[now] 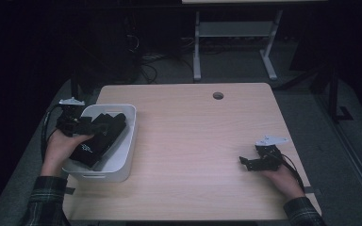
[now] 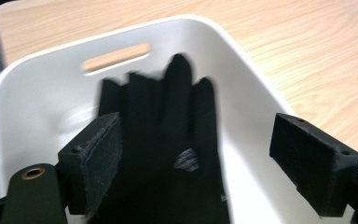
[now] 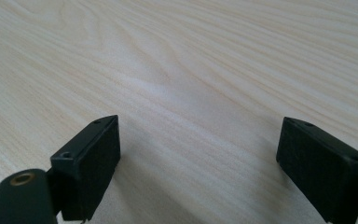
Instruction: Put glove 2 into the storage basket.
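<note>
A white bin stands at the left of the wooden table, with black gloves lying inside it. My left gripper hovers over the bin's left side, held by a hand. In the left gripper view the left gripper is open, its jaws standing wide apart. A black glove lies below and between them in the bin, and the pads do not press on it. My right gripper rests low at the table's right front. It is open over bare wood.
A round cable hole sits near the table's far edge. Behind the table stands a white desk frame, with cables on the dark floor. The bin has a handle slot in its far wall.
</note>
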